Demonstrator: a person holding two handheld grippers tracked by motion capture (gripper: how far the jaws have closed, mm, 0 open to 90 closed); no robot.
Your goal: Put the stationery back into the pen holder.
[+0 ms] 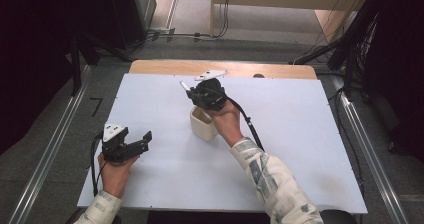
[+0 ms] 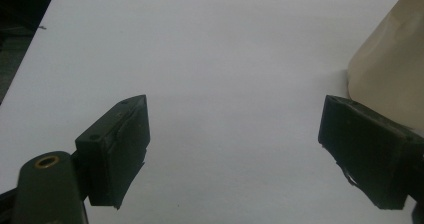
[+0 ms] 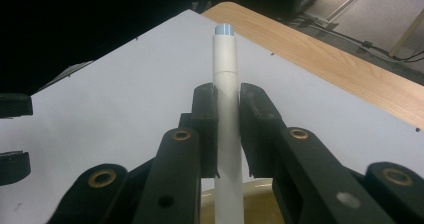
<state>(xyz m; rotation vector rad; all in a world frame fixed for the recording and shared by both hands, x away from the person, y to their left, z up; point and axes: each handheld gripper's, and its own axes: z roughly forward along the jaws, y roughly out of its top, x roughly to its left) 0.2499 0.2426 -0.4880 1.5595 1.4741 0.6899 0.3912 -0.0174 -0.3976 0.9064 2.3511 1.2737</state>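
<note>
a: while the right gripper [image 3: 227, 129] has its jaws clenched on the white pen [image 3: 226, 74], we hold that pen just above the cream cup [image 1: 202, 124], its capped end pointing away from us toward the wooden edge of the table [image 1: 280, 70].

b: agreed. in the right gripper view the pads pinch the barrel at its middle, and a pale rim sits right beneath the lower end. so we judge the step in hand is lowering the pen into the cup.

a: and our left gripper [image 1: 141, 143]?

b: released, jaws spread wide, nothing between them. it rests on the white sheet [image 1: 165, 184], well apart from the cup in the high view, though the cup's wall [image 2: 395, 74] shows close beside one jaw in the left gripper view.

a: what does the next move call for?

b: we think it needs the pen's lower end brought over the cup's mouth, tipped more upright, then eased down before the jaws let go. we cannot tell whether the tip is already inside the rim.

a: the cup looks light; a nudge could tip it.
</note>
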